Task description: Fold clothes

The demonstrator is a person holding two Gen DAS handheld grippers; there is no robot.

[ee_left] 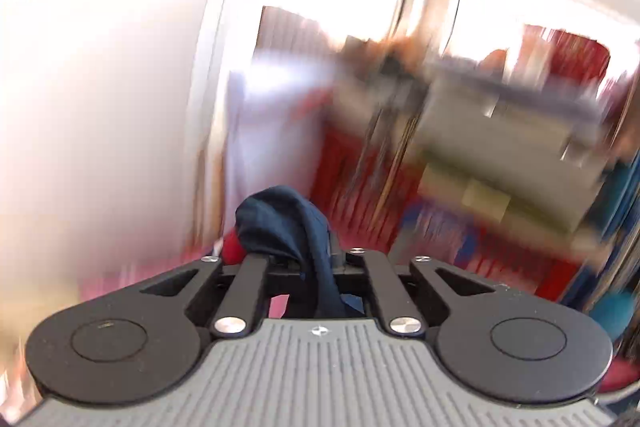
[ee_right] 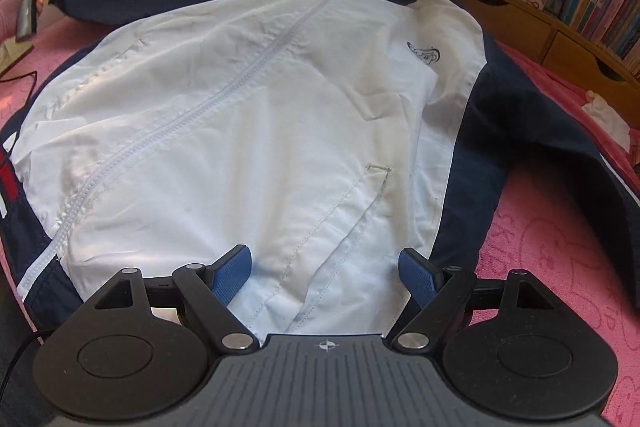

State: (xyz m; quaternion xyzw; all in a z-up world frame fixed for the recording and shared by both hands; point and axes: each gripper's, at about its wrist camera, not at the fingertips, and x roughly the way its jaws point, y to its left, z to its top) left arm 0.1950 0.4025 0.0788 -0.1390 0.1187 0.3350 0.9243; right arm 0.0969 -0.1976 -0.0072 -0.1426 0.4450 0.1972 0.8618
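Left tongs (ee_left: 308, 259) pinch bunched navy sleeve (ee_left: 288, 223) of crinkled white jacket (ee_right: 248, 115).

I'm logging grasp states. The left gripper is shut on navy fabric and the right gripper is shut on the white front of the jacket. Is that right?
Not quite. The right gripper is open, its blue pads apart above the jacket, as the right wrist view shows. The left gripper is indeed shut on navy fabric.
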